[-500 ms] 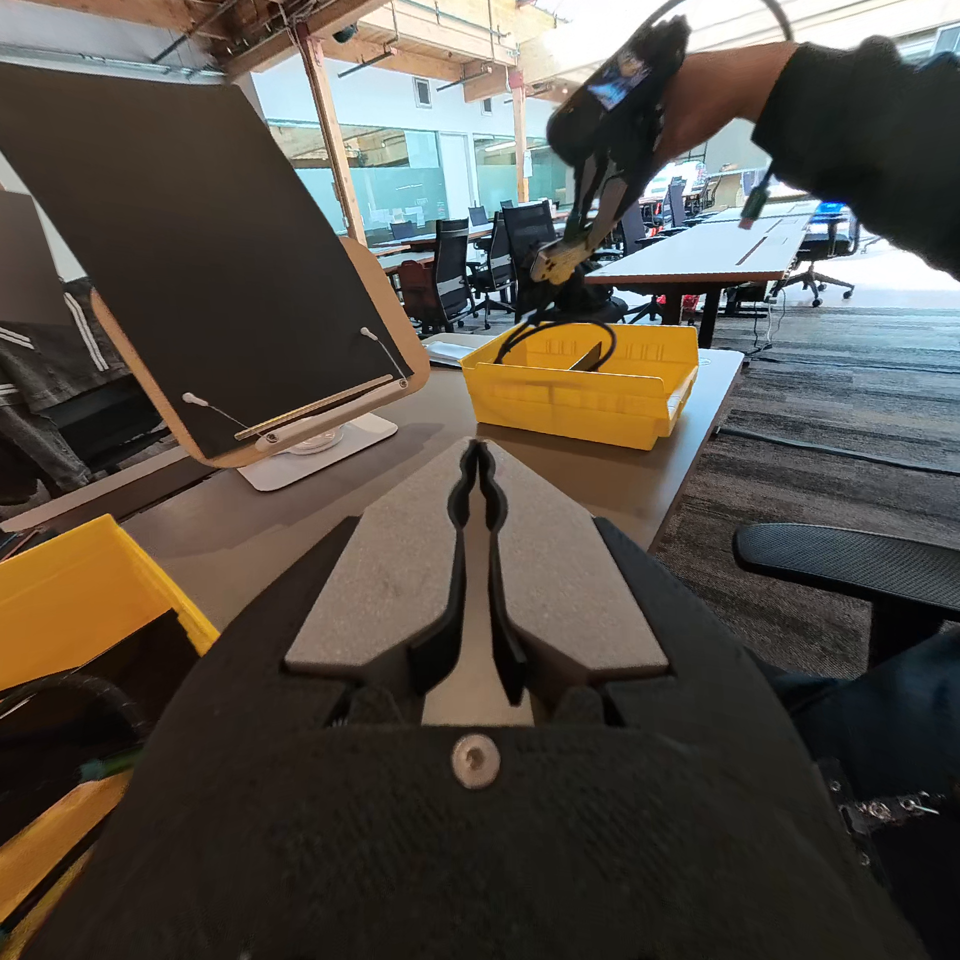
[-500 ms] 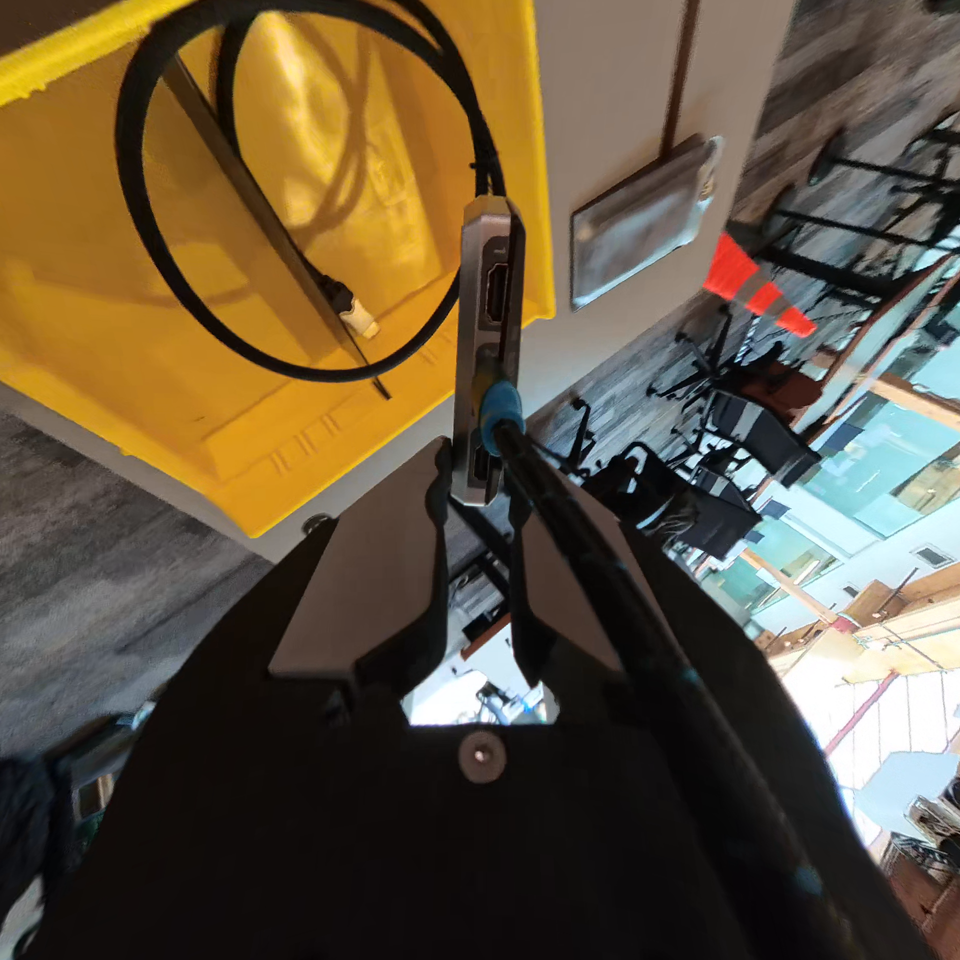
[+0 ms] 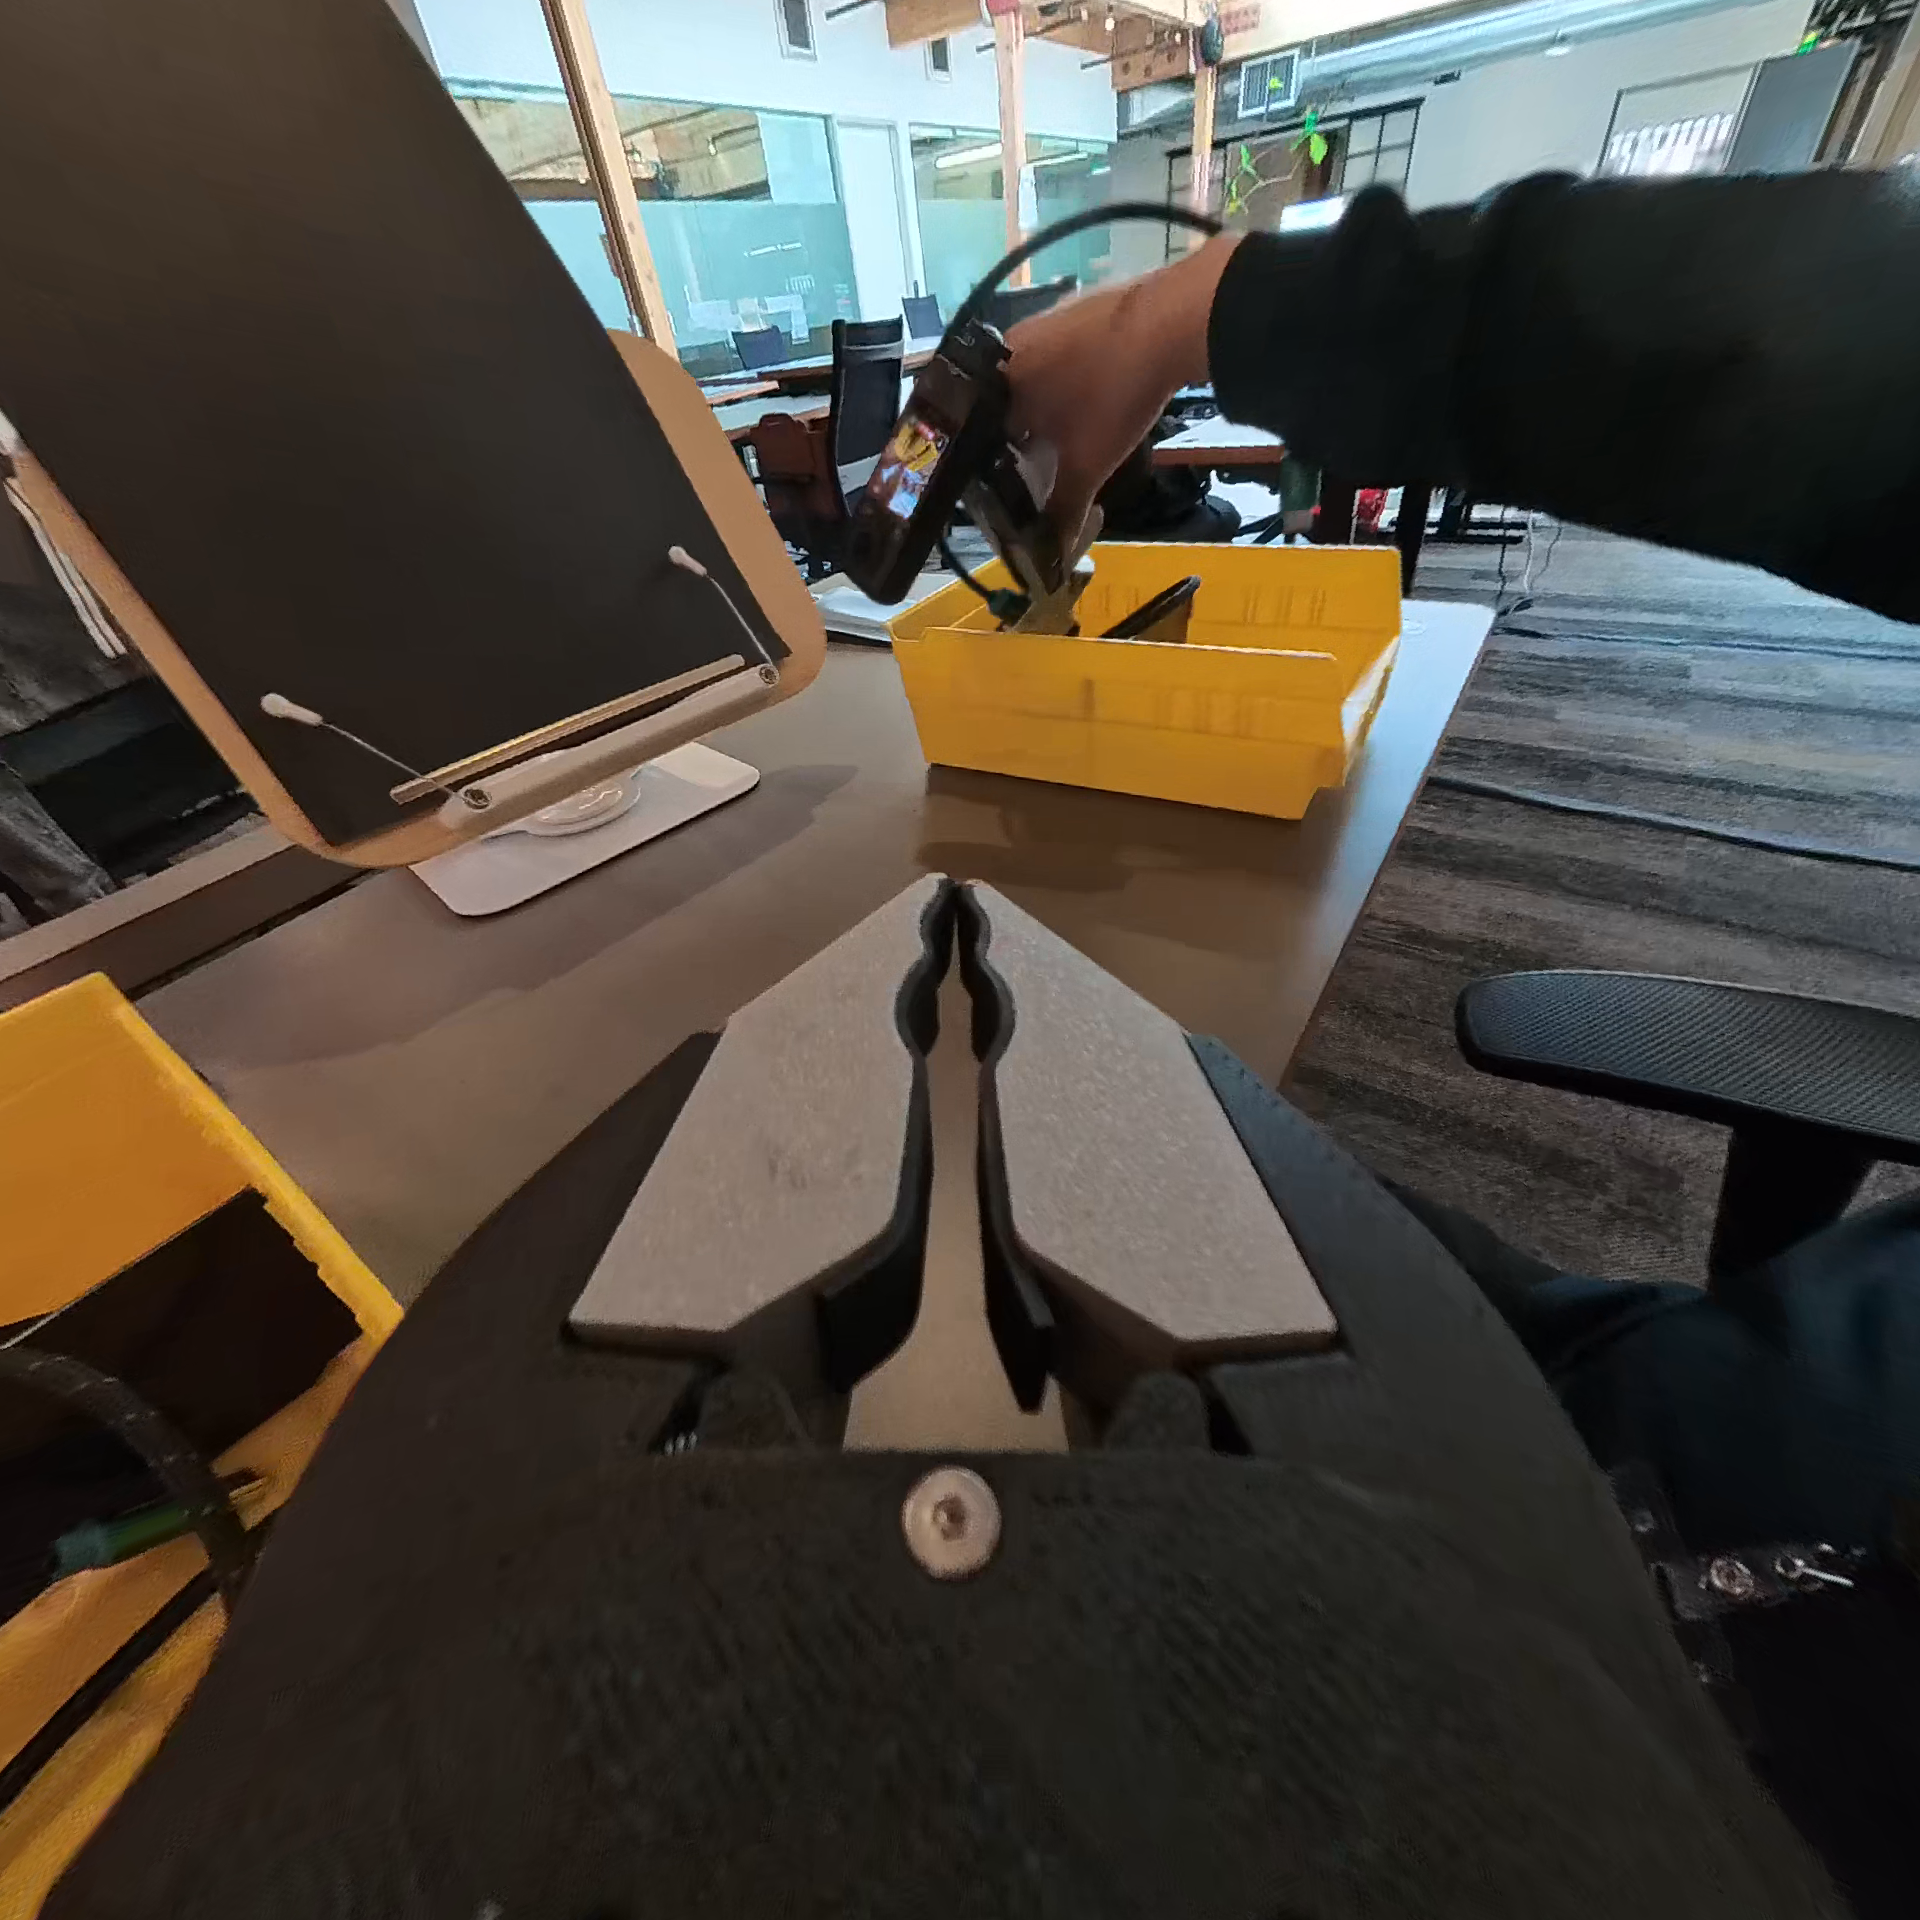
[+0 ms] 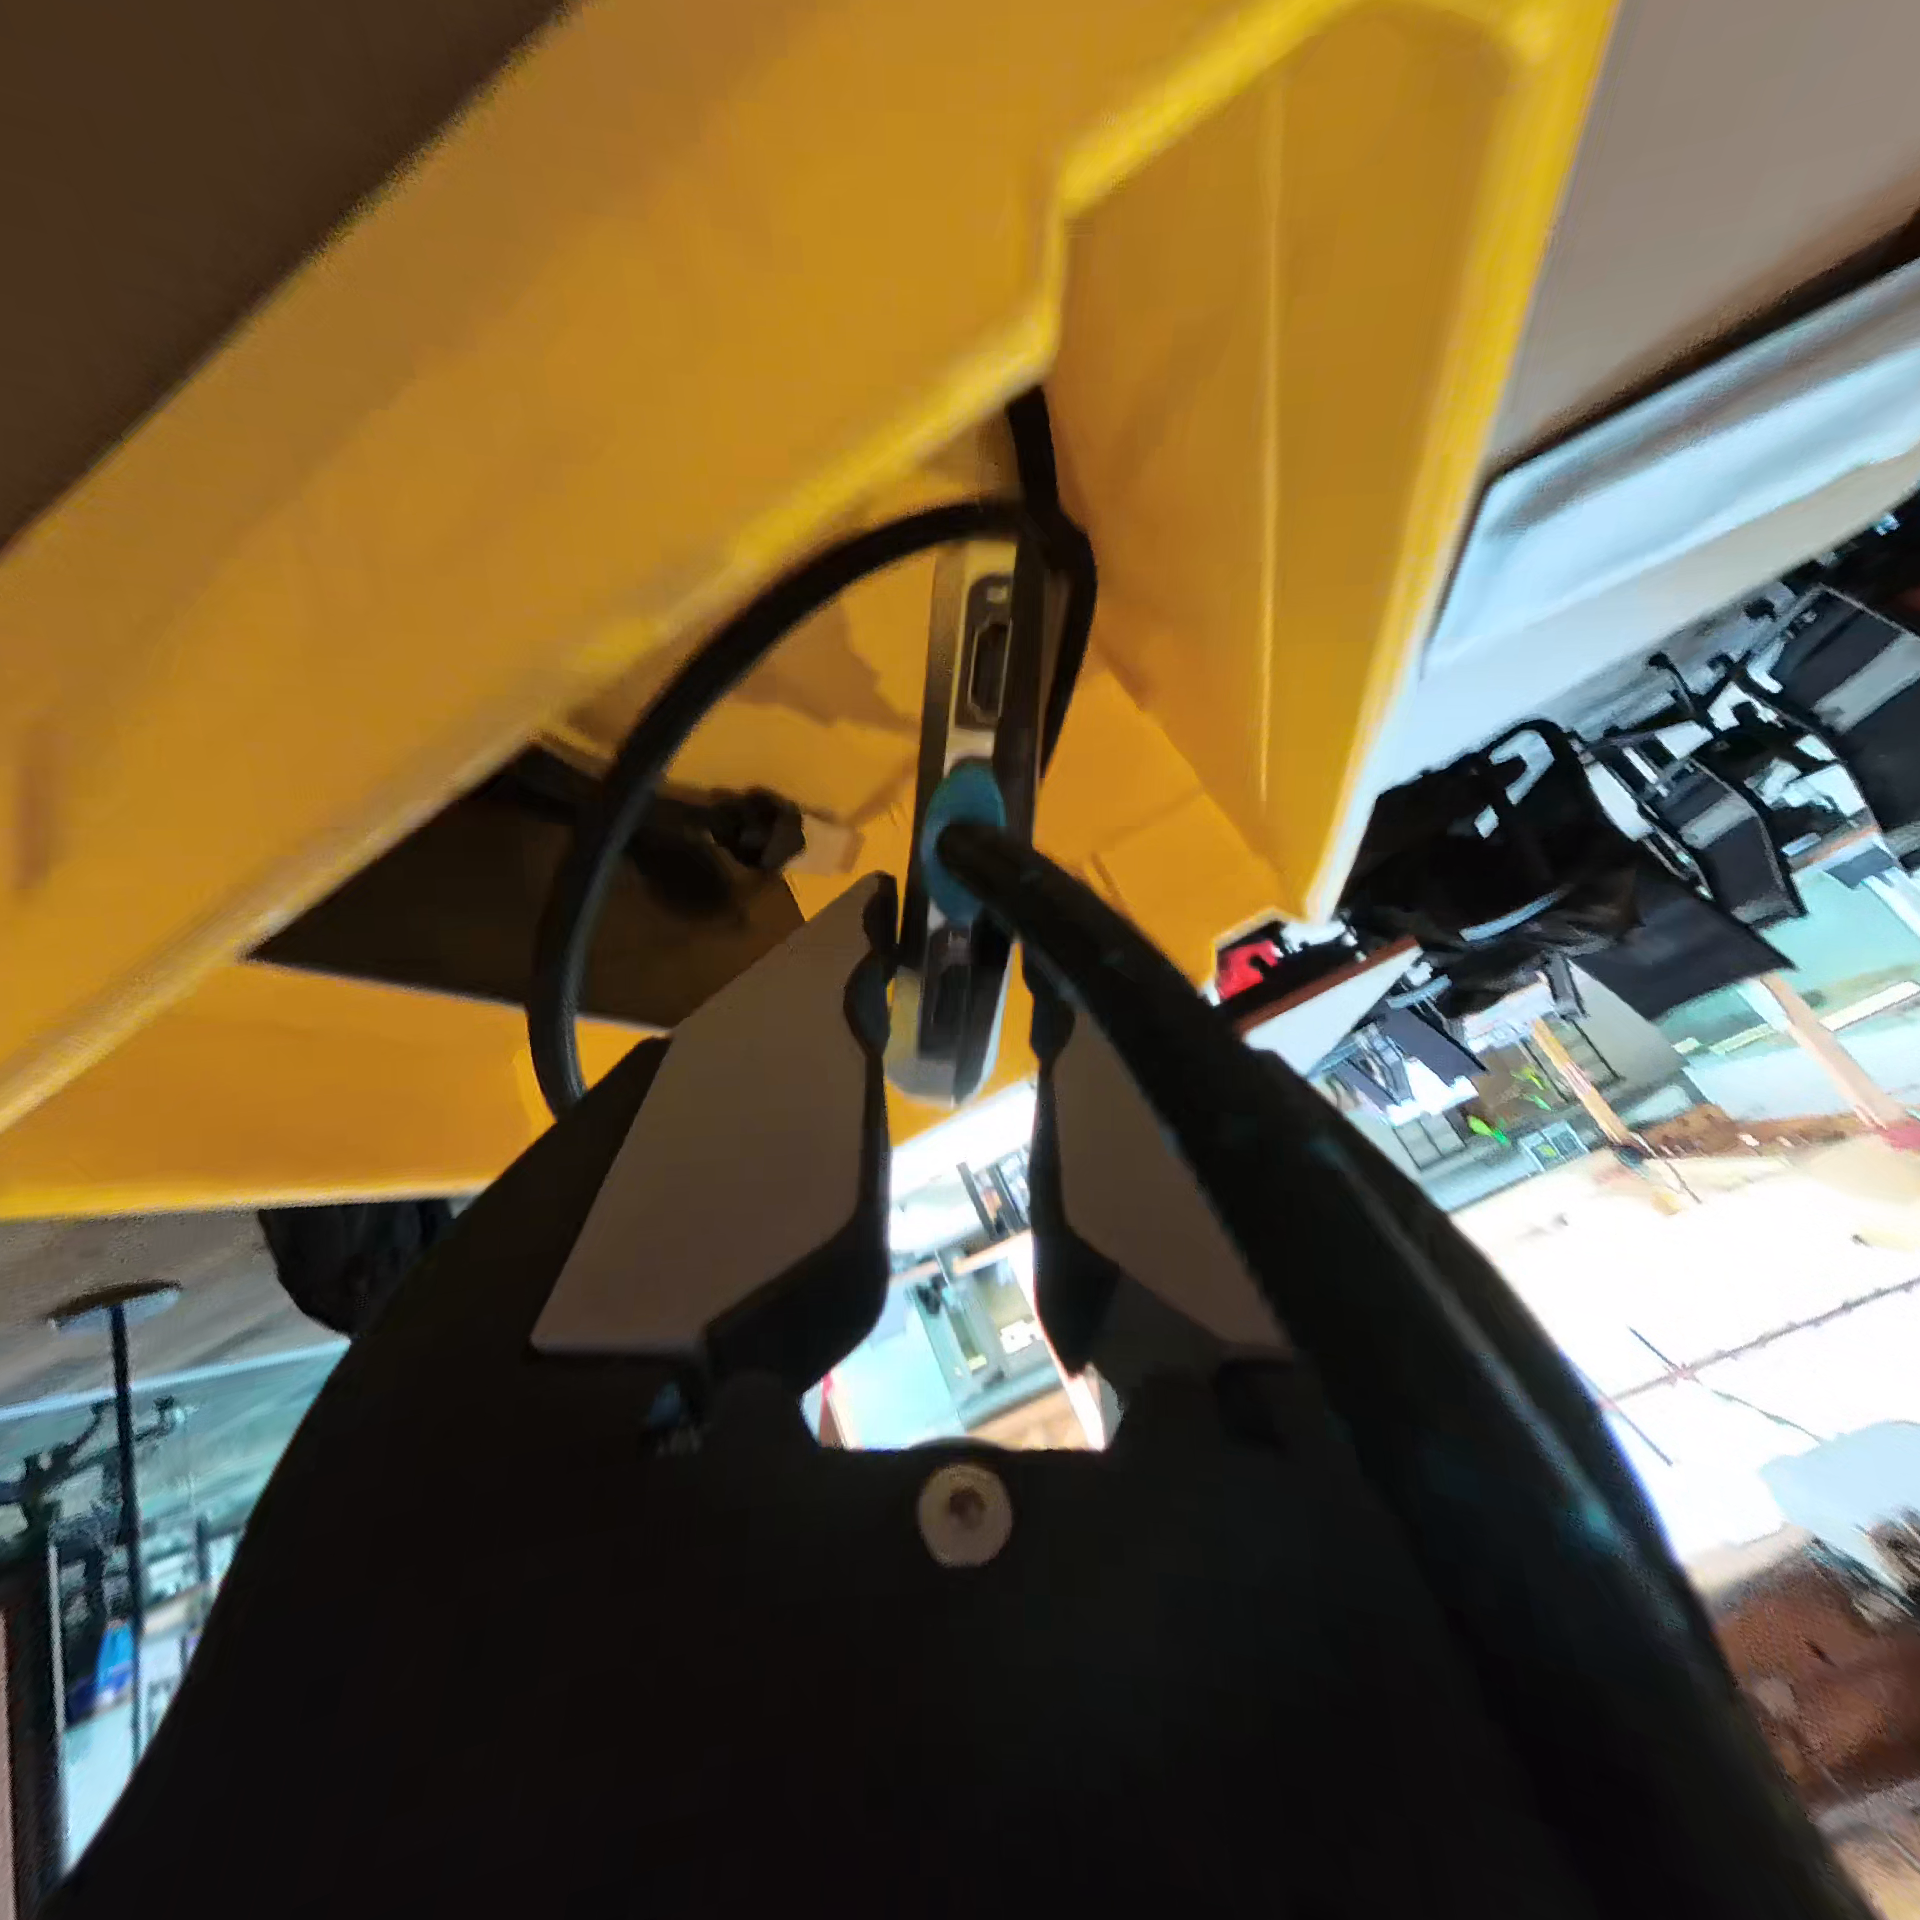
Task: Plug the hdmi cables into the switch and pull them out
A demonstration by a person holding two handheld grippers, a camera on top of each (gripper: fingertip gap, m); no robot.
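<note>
While the left gripper [image 3: 954, 914] idles low over the brown table [image 3: 582, 997], fingertips pressed together on nothing, all the action is out ahead: the right gripper [image 4: 951, 961] clamps the near end of the slim grey switch [image 4: 971, 727] and has it down inside the far yellow bin [image 4: 727, 312]. One hdmi cable [image 4: 1143, 997] sits plugged in at its blue collar [image 4: 961, 816], trailing back over the right finger, and a thin black lead [image 4: 613, 790] loops off the switch's far end. My read is that this is a set-down in the bin, or possibly a pick-up, with that plug not yet pulled; next comes a steady hold on the switch body while the idle left gripper comes in for the blue collar. Only the right wrist view shows the ports and the plug; the left wrist view gives the layout instead, with the bin near the table edge, a dark tilted board [image 3: 343, 416] on its stand and a second yellow bin [image 3: 135, 1164] close at left.
</note>
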